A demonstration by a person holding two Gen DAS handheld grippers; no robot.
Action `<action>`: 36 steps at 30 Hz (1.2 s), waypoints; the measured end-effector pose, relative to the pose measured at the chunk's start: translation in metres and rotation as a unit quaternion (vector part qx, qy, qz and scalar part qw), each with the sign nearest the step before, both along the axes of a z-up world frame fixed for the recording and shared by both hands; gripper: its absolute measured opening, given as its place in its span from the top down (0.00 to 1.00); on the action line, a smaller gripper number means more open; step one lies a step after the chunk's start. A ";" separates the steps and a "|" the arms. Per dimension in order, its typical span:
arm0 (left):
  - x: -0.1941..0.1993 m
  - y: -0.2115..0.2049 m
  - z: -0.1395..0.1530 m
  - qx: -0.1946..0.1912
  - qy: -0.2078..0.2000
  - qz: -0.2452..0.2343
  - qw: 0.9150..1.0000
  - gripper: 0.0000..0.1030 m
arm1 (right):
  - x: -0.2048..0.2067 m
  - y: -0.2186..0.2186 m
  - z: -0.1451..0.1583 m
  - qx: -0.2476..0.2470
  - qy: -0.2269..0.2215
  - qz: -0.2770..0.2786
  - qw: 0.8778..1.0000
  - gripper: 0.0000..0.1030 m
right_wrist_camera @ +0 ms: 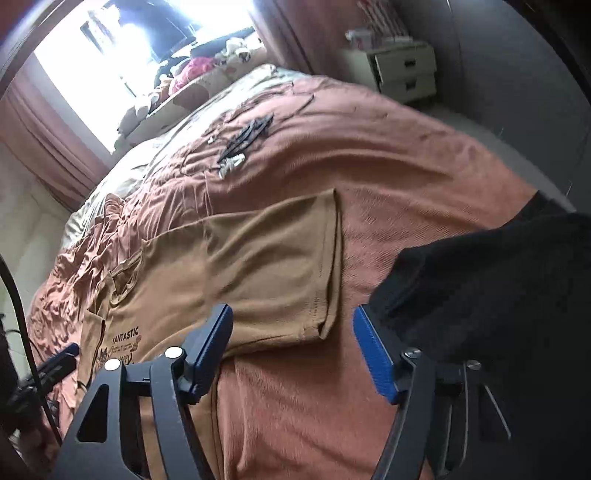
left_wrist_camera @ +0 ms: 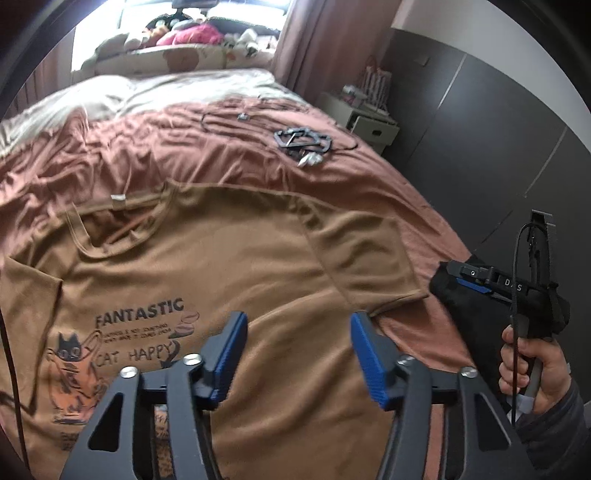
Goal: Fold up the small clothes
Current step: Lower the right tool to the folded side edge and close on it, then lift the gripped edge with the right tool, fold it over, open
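A bright window [left_wrist_camera: 166, 22] glares at the upper frame between reddish curtains [left_wrist_camera: 314, 40], above a bed [left_wrist_camera: 229, 147] in rust-coloured bedding, with a white nightstand [right_wrist_camera: 402, 70] and dark wardrobe doors [left_wrist_camera: 498, 129] at right.

Open bedspread [right_wrist_camera: 406, 192] lies clear beside the spread T-shirt [left_wrist_camera: 258, 258], while black clips [left_wrist_camera: 303, 142] farther up and a dark cloth [right_wrist_camera: 498, 295] at the right edge crowd passage.

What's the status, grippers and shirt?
Left gripper open above the shirt, nothing held. Right gripper open by the sleeve, empty. Shirt flat on the bed, unfolded. Black cloth beside the right gripper.
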State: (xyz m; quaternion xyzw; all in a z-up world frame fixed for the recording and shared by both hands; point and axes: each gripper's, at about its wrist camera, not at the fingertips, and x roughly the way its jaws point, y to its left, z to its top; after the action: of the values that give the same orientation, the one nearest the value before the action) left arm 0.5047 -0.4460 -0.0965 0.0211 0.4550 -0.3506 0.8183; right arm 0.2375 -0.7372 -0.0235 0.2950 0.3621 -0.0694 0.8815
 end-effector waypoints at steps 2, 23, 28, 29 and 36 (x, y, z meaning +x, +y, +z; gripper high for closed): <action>0.008 -0.004 -0.008 0.001 0.007 0.004 1.000 0.52 | 0.013 -0.004 -0.008 0.004 0.007 0.005 1.000 0.50; 0.030 -0.033 -0.061 0.009 0.046 0.005 0.999 0.58 | 0.057 -0.028 -0.040 -0.044 0.074 0.004 0.996 1.00; 0.025 -0.038 -0.059 0.018 0.042 -0.002 0.999 0.58 | 0.047 -0.022 -0.038 -0.056 0.072 -0.006 0.996 1.00; 0.025 -0.038 -0.059 0.020 0.042 -0.002 0.999 0.58 | 0.045 -0.022 -0.036 -0.056 0.069 -0.004 0.996 1.00; 0.029 -0.049 -0.060 0.026 0.042 -0.002 0.999 0.58 | 0.046 -0.022 -0.038 0.001 0.067 0.022 0.997 0.83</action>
State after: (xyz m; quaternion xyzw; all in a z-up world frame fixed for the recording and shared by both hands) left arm 0.5336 -0.4955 -0.1568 0.0288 0.4982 -0.3404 0.7969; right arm 0.2831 -0.7588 -0.0619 0.2822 0.4272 -0.0690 0.8562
